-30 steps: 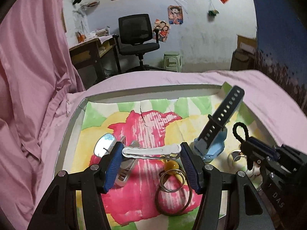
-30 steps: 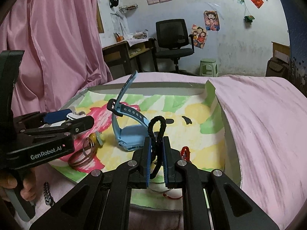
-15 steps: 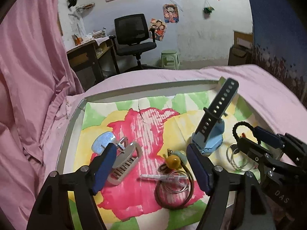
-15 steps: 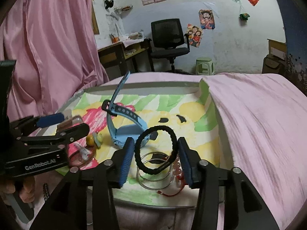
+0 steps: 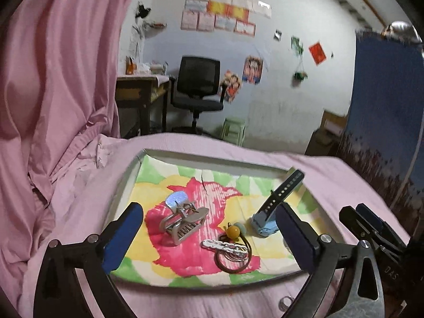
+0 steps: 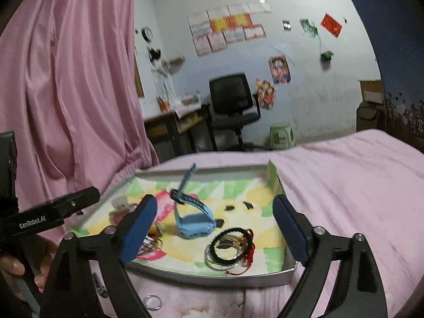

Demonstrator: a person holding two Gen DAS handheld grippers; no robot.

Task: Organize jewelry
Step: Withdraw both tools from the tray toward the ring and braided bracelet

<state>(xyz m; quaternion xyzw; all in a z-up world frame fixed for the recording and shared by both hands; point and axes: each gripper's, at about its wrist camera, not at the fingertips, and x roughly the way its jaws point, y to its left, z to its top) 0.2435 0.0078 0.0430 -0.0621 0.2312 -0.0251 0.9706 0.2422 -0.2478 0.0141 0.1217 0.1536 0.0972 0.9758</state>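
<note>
Blue-padded left gripper (image 5: 209,228) and right gripper (image 6: 214,224), jaws spread wide and empty, above tray (image 6: 212,277) holding blue watch (image 6: 194,224).

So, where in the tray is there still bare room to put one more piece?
Free: the far strip behind the blue watch and the left edge beside the hair claw. Crowded: the near middle around the white clip and the bangles.

A lived-in bedroom in a home, it seems, though the far end is blurred. A bed (image 6: 357,175) under a pink sheet fills the foreground, with a pink curtain (image 5: 53,79) alongside. Beyond stand a cluttered desk (image 5: 140,90), a black office chair (image 5: 197,84) and a green plastic stool (image 6: 282,133); cartoon posters (image 6: 278,69) and certificates (image 5: 220,13) cover the scuffed white wall.
</note>
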